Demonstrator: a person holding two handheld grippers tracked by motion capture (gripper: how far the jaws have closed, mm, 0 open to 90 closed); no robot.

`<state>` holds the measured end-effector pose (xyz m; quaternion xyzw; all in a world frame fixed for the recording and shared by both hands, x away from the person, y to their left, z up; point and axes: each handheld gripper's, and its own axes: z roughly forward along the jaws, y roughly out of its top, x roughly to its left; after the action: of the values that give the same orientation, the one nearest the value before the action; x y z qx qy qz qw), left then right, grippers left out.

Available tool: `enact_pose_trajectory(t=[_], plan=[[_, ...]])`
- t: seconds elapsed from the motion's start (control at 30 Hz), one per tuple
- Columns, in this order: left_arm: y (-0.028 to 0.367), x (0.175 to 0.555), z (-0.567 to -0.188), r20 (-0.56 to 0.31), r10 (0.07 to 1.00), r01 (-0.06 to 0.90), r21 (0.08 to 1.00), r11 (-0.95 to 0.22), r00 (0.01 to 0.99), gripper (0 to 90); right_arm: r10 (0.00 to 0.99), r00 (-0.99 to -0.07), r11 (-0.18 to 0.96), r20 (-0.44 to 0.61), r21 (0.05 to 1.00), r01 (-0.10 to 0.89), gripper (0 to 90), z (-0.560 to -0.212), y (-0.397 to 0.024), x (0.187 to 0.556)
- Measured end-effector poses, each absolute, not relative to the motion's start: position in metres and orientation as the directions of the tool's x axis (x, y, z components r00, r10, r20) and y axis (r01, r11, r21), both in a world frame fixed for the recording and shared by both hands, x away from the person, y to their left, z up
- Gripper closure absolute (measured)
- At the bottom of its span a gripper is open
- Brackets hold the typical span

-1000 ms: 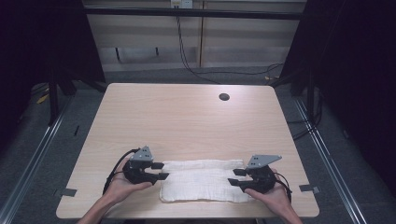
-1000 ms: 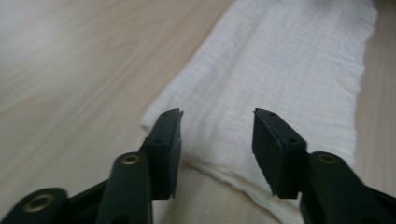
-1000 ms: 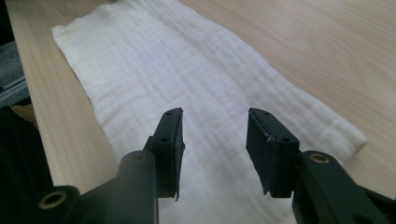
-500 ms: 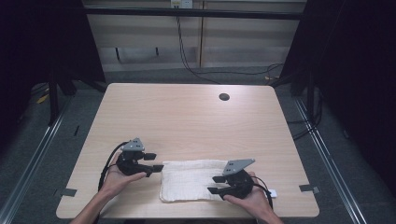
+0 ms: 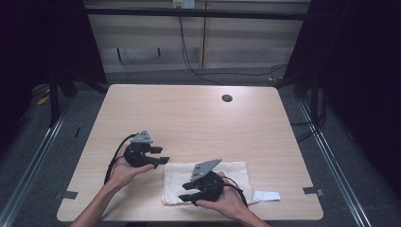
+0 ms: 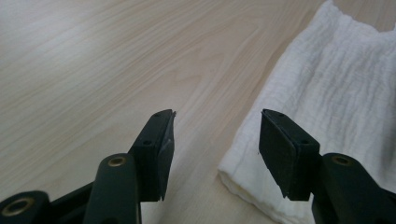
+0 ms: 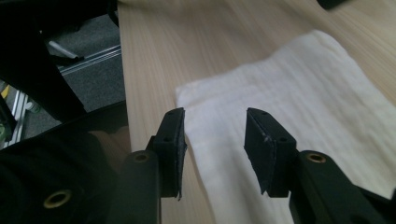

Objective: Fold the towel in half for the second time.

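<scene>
A white folded cloth is seen lying flat on the light wooden counter, near its front edge. The fabric is of a crinkled, gauze-like weave, with fine wavy ribs running along its length, and a thick doubled edge is shown in the left gripper view, where several layers are stacked at the near corner. In the right gripper view the cloth appears smooth and slightly creamy, with a rounded corner beside the counter's edge.

The left gripper is held just off the cloth's left end, its jaws pointed toward it. In the left gripper view the jaws are released and have just been closing a little; bare counter lies between them, while the cloth's folded corner is seen under and beside the right-hand jaw, not pinched.

The right gripper is held over the cloth's near left part. Its jaws are also released and have just been closing somewhat; the cloth is seen below and ahead of the gap, with nothing pressed between the pads.

A small white tag is seen on the counter beyond the cloth's right end, behind the right gripper.
</scene>
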<state>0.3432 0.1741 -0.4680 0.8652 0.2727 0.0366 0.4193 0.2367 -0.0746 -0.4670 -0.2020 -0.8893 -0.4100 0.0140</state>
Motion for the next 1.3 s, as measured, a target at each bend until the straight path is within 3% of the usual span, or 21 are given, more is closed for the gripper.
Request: enact_pose_trajectory(t=[0.27,0.57,0.67,0.77,0.97,1.3], plan=[[0.178,0.346,-0.48,-0.198,0.531,0.484,0.733,-0.478,0.824,43.5,0.291,-0.942,0.656,0.168,0.682,0.324,60.7,-0.483,-0.025,0.24],[0.185,0.346,-0.48,-0.182,0.542,0.479,0.738,-0.476,0.82,42.6,0.295,-0.944,0.665,0.152,0.677,0.316,58.3,-0.495,-0.014,0.235],[0.187,0.346,-0.48,-0.178,0.548,0.481,0.736,-0.477,0.817,42.1,0.284,-0.955,0.671,0.083,0.694,0.26,58.2,-0.497,-0.014,0.229],[0.185,0.346,-0.482,-0.181,0.545,0.486,0.724,-0.49,0.818,41.5,0.289,-0.957,0.679,0.026,0.699,0.225,63.3,-0.497,-0.013,0.224],[0.175,0.342,-0.486,-0.181,0.511,0.471,0.71,-0.523,0.84,41.2,0.315,-0.949,0.667,0.015,0.708,0.233,81.7,-0.498,-0.016,0.228],[0.161,0.339,-0.494,-0.166,0.479,0.454,0.674,-0.582,0.862,48.8,0.346,-0.934,0.623,0.089,0.723,0.299,85.0,-0.501,-0.019,0.232]])
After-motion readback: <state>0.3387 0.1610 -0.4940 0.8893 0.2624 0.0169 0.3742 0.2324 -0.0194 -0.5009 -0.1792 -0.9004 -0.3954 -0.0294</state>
